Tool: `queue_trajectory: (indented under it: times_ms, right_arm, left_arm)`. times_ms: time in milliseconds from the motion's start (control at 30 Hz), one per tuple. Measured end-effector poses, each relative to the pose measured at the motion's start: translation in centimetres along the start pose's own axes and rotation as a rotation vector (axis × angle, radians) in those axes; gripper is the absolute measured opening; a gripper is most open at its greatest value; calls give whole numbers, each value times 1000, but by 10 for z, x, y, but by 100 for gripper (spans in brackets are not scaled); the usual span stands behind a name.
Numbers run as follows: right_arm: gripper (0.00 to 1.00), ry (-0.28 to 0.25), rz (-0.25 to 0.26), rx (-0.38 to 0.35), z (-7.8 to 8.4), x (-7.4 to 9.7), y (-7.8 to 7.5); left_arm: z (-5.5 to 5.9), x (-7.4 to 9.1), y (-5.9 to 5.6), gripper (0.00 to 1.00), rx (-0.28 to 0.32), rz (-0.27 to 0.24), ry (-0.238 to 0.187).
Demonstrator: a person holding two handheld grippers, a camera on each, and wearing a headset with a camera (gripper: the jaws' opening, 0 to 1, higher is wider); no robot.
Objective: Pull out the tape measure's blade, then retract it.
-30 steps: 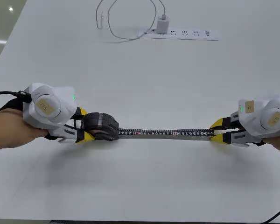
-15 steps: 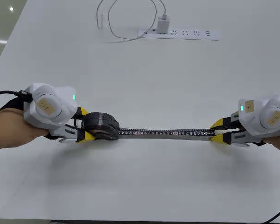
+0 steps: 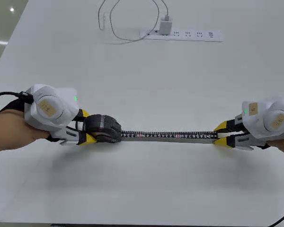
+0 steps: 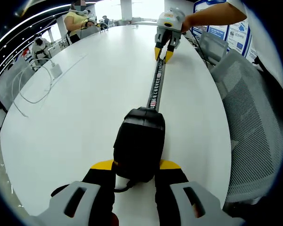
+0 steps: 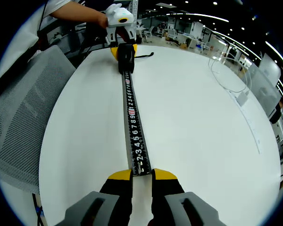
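Note:
A black tape measure case lies on the white table, and my left gripper is shut on it; it appears large in the left gripper view as the case between the yellow-tipped fingers. Its blade runs out flat to the right, with numbers showing on the blade. My right gripper is shut on the blade's end, seen close as the right gripper. The far left gripper and far right gripper face each other along the blade.
A white power strip with a plugged charger and a looping white cable lies at the table's back. A mesh chair stands beside the table, and the same chair shows near the table edge.
The case and left gripper have edged slightly right and the right gripper slightly down; the blade's length looks about the same.

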State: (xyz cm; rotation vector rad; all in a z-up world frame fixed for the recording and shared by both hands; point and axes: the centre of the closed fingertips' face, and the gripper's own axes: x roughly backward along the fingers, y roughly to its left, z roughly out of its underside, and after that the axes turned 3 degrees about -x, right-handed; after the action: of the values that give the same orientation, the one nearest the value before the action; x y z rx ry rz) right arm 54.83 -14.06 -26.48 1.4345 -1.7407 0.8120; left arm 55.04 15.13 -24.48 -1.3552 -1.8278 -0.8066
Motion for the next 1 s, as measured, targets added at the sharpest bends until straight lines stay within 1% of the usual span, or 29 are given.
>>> queue_trajectory:
  times_ms: [100,133,200,267,400,500,667,700,733,767,800,833,867,1000]
  right_arm:
    - [12,0,-4,-22,0,0,2]
    - [14,-4,-4,-37,-1,0,2]
    - [17,-5,-1,-44,-2,0,2]
    - [21,-8,2,-56,-4,0,3]
    - [22,-10,-2,-64,-5,0,3]
    - [22,-7,-1,-59,-5,0,3]
    - [22,-18,8,-71,-6,0,2]
    - [23,-34,12,-97,-9,1,1]
    - [24,-62,14,-145,-13,2,2]
    - [25,-79,21,-184,-16,4,1]
    - [27,-87,23,-190,-17,4,1]
    - [29,-85,25,-185,-16,4,2]
    - [30,-87,31,-189,-16,4,3]
    - [32,-108,42,-218,-19,5,3]
  left_arm:
    - [0,0,0,28,8,1,-3]
    - [0,0,0,28,13,2,-4]
    - [-2,0,-1,29,35,6,-13]
    - [-1,0,-1,32,35,7,-9]
    - [0,1,0,34,39,8,-9]
    - [0,2,1,34,36,0,-11]
    - [0,4,0,36,64,5,-21]
    - [0,5,1,37,69,2,-24]
    - [0,6,1,38,76,-1,-27]
    - [-2,7,1,39,96,-6,-45]
    - [-3,8,2,40,107,-9,-53]
    - [-4,9,2,41,111,-11,-59]
    - [-6,11,2,42,117,-19,-83]
    - [-5,15,0,45,149,-29,-114]
